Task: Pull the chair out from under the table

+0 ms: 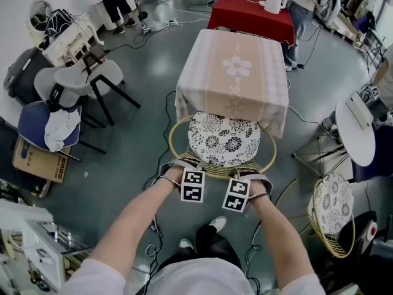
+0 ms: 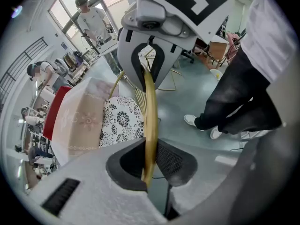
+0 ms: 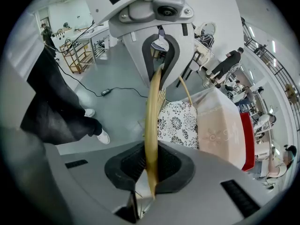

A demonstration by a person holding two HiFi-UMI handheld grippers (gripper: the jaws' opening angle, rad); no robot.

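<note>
Table [image 1: 233, 72], pale cloth draped over it, stands straight ahead. Chair [image 1: 222, 141] sits at its near edge: the front of the seat is under the cloth overhang, the back faces the person, so it is judged partly tucked, not yet clear. Gold rim [image 2: 150, 116] of the backrest is the only reachable handle, hence both grips there, side by side, for a straight, even pull. Left claw [image 2: 149, 162] is pinched on the rim; right claw [image 3: 151, 165] likewise, pads against the bar. Head view gives the seat-to-table overlap, but the marker cubes cover both grips; only the gripper views show pad contact.
</note>
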